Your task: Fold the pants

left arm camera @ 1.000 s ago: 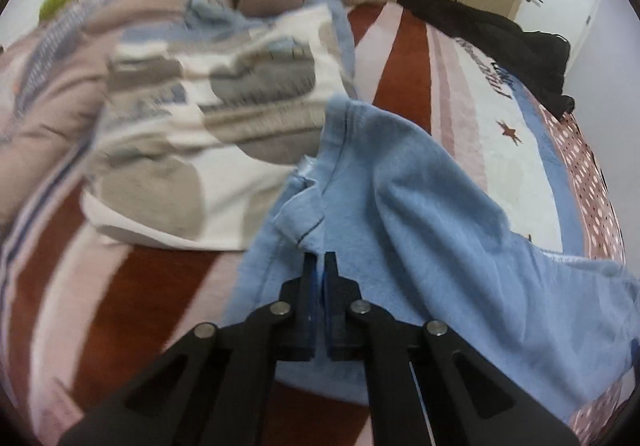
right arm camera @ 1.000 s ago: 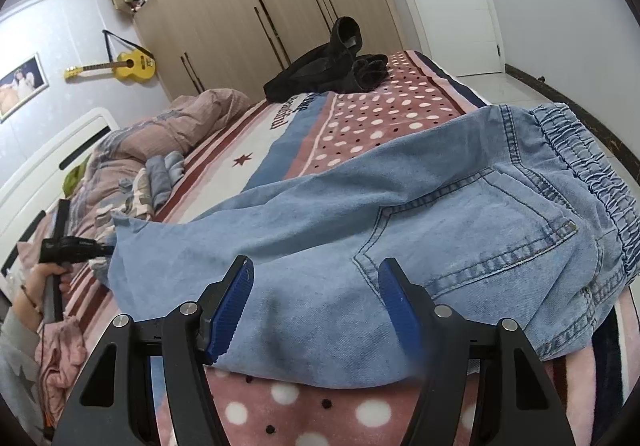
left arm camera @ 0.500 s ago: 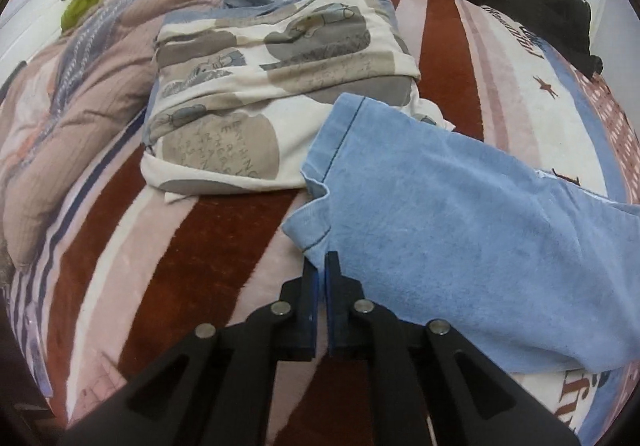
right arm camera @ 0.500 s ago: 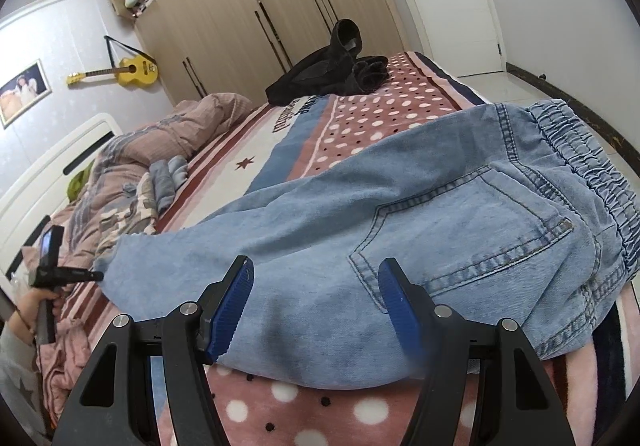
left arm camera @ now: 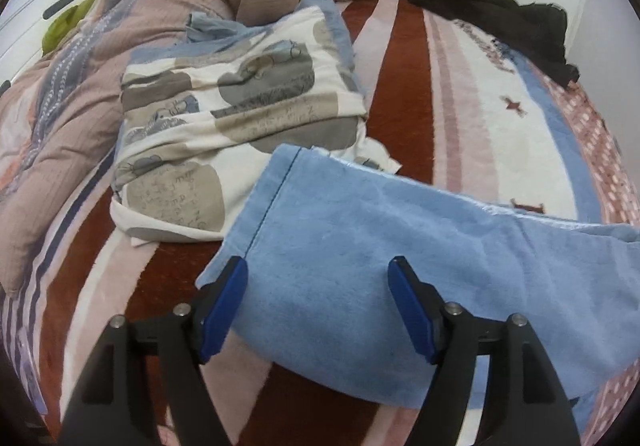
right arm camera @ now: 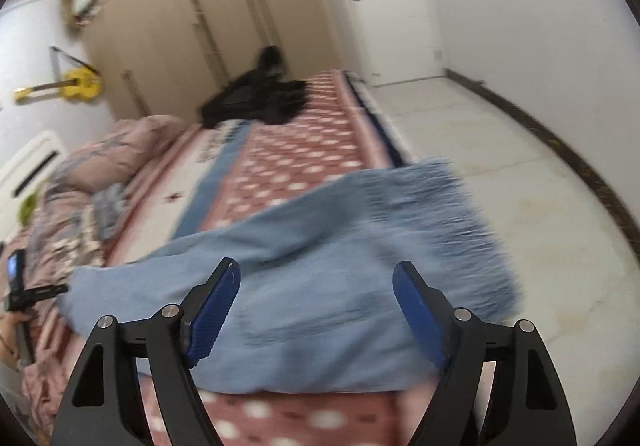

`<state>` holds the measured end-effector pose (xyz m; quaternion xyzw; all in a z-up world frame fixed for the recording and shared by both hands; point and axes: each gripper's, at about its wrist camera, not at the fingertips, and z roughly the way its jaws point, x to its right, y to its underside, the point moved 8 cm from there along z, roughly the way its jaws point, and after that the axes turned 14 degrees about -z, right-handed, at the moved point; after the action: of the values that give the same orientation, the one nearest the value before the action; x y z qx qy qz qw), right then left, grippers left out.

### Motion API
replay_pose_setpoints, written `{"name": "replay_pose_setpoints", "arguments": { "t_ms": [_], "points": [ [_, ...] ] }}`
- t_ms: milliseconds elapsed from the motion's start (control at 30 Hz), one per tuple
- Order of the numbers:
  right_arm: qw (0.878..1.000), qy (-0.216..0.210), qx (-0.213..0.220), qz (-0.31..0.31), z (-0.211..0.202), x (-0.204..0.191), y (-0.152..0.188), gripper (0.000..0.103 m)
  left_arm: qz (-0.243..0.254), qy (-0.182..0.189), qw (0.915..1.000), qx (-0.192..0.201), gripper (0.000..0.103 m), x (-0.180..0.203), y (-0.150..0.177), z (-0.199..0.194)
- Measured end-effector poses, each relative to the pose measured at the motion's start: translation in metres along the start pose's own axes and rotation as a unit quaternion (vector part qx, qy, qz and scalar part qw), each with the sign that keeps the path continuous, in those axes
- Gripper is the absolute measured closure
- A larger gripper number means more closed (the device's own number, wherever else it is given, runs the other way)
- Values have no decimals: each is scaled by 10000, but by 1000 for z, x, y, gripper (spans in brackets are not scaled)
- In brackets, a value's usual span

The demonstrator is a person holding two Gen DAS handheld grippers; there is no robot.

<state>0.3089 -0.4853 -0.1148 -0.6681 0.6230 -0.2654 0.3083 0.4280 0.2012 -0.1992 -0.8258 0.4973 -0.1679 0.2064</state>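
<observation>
Light blue denim pants [left arm camera: 384,246] lie stretched across the bed. The leg hem lies flat in front of my left gripper [left arm camera: 318,278], which is open and empty just above it. In the right wrist view the pants [right arm camera: 320,270] show their elastic waistband [right arm camera: 452,221] at the bed's right edge, blurred. My right gripper [right arm camera: 316,282] is open and empty above the seat area.
A folded patterned cloth [left arm camera: 232,125] lies just beyond the leg hem, with a pink quilt [left arm camera: 120,45] behind it. Dark clothes [left arm camera: 500,17] sit at the bed's far end. The striped blanket [left arm camera: 400,65] covers the bed. Bare floor [right arm camera: 520,173] lies right of the bed.
My left gripper has opened and let go of the leg hem, which now lies flat. The right gripper, still open, has swung to the right, toward the waistband.
</observation>
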Motion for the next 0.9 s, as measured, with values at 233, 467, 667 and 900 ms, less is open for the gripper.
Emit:
{"name": "replay_pose_setpoints", "arguments": {
  "t_ms": [233, 467, 667, 900],
  "points": [
    [9940, 523, -625, 732, 8, 87, 40, 13, -155, -229, 9994, -221, 17, -21, 7, 24],
    [9739, -513, -874, 2033, 50, 107, 83, 11, -444, -123, 9972, -589, 8, -34, 13, 41],
    [9742, -203, -695, 2138, 59, 108, 78, 38, -891, -9, 9932, -751, 5, -51, 12, 50],
    [9794, -206, -211, 2000, 22, 112, 71, 75, -837, -103, 9940, -692, 5, -59, 9, 44]
  ]
}}
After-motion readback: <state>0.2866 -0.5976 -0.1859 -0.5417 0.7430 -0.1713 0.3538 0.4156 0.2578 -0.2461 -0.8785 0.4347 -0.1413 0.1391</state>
